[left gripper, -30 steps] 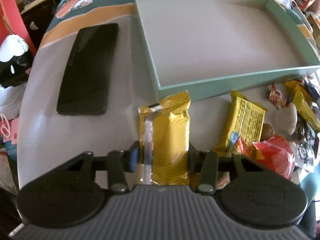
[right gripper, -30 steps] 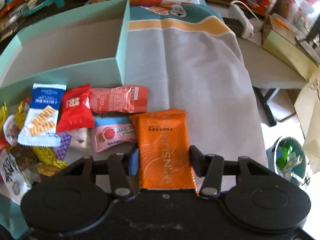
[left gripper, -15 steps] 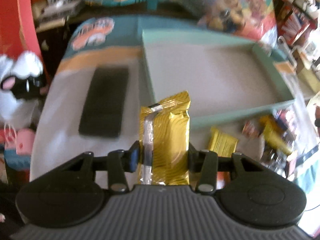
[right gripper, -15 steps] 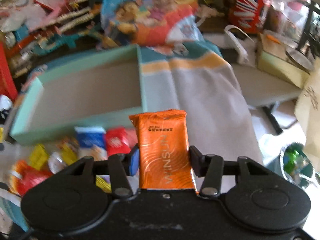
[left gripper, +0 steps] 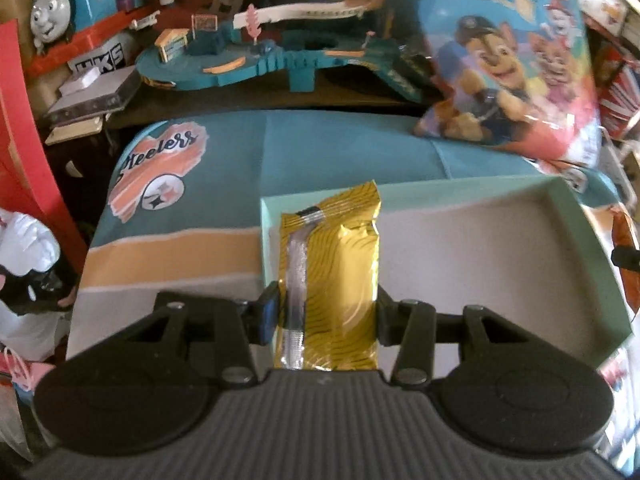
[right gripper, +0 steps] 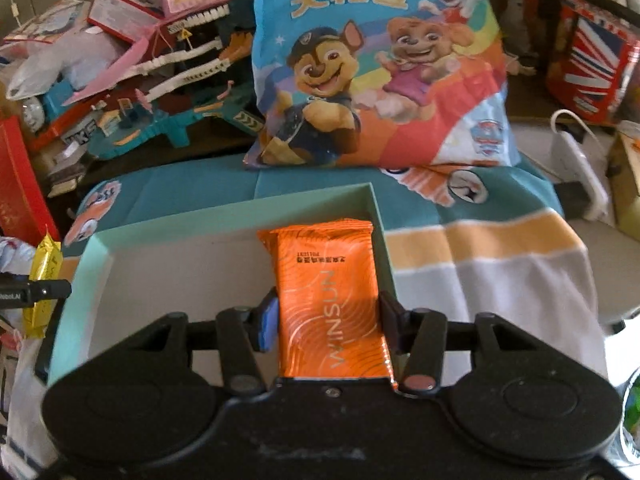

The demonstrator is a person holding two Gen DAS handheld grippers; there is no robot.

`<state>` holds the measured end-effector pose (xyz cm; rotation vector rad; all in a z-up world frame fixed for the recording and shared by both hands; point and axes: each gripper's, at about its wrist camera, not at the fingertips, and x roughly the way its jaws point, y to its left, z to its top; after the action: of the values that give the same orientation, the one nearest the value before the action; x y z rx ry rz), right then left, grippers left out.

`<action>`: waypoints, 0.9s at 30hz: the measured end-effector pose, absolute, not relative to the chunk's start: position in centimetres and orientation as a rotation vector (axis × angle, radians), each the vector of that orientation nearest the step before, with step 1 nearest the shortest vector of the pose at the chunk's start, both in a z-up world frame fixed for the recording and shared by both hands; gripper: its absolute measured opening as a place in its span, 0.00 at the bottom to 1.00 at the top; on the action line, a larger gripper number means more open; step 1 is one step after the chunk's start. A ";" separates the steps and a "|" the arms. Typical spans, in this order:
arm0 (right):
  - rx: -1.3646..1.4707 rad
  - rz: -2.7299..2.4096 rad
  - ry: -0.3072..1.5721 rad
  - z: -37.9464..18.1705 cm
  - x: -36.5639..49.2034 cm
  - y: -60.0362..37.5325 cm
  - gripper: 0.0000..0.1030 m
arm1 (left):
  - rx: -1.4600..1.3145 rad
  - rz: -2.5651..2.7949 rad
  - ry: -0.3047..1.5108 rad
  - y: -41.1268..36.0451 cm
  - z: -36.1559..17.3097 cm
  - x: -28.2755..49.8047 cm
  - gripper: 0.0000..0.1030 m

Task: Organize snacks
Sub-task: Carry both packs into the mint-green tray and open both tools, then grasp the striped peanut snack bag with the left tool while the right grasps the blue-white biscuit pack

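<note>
Because both packets were carried by a thin pinch across their width, the chief risk was judged to be a slip or twist on release, leaving a packet on the box rim or outside it.

Item, left gripper (left gripper: 326, 314): jaws closed to the width of a gold foil snack packet (left gripper: 332, 276), gripping its lower half; the packet stood clear of any surface, over the box's left wall near its far-left corner. An early release there could drop it onto the cloth.

Item, right gripper (right gripper: 328, 326): jaws closed likewise on an orange snack packet (right gripper: 330, 300), held over the box's right side, near the far-right corner. The glossy wrapper was judged liable to slide.

Item, mint-green box (left gripper: 592, 248): shallow, open-topped, grey floor; where visible it held nothing, though the grippers hid part of the near floor.

Item, striped tablecloth (left gripper: 168, 252): under the box.

Further hazard: two grippers over one box might collide if both descended together.

Item, cartoon gift bag (right gripper: 376, 68): behind the box's far edge, untouched.
</note>
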<state>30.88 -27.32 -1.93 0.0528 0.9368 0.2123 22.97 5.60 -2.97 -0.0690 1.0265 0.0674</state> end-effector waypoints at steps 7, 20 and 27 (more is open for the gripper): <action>0.039 0.208 0.982 -6.8 34.9 -26.3 0.49 | -0.028 0.095 1.051 6.4 -5.6 27.0 0.26; 0.116 0.249 0.941 -6.0 33.9 -26.2 0.95 | 0.032 0.106 0.937 4.5 -3.2 24.3 0.90; 0.127 0.269 0.928 -3.4 28.5 -27.0 1.00 | 0.013 0.057 0.940 3.2 -1.7 18.9 0.97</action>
<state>28.52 -26.99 -3.37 0.1274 0.9284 0.2685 18.91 3.18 -1.68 0.0126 0.9402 0.0569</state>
